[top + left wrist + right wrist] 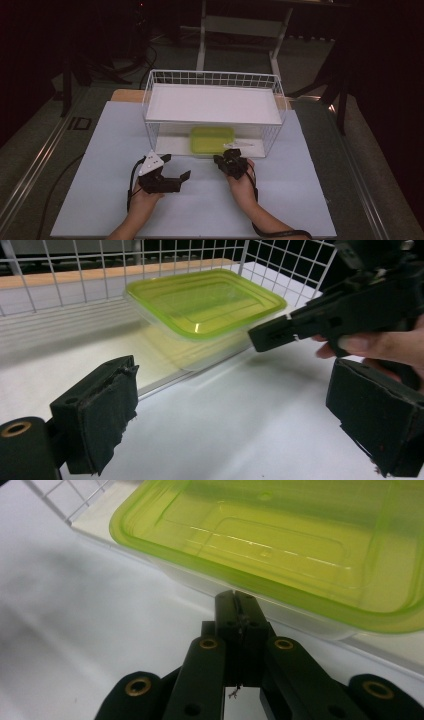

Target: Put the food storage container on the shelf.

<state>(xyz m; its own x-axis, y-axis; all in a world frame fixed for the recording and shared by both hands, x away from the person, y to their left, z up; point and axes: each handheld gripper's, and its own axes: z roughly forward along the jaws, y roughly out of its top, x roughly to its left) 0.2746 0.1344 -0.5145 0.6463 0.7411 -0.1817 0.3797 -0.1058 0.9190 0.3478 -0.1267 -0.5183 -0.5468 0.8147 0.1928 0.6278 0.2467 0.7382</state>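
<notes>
A clear plastic container with a lime-green lid (212, 139) rests on the bottom tray of a white wire rack (150, 95), under the rack's white shelf. My left gripper (177, 166) is on the table in front of the rack, left of the container, open wide with nothing between its pads (100, 415). In the left gripper view the container (205, 300) lies ahead and the right gripper (340, 315) reaches in from the right. My right gripper (226, 157) is shut, and its joined tips (239, 610) sit at the container's (280, 540) front wall, just under the lid's rim.
The rack stands at the back of a white tabletop (200, 205). Its wire walls (75, 270) enclose the sides and back, with the front open. A small white object (242, 145) lies beside the container on the tray. Dark floor and table legs lie beyond.
</notes>
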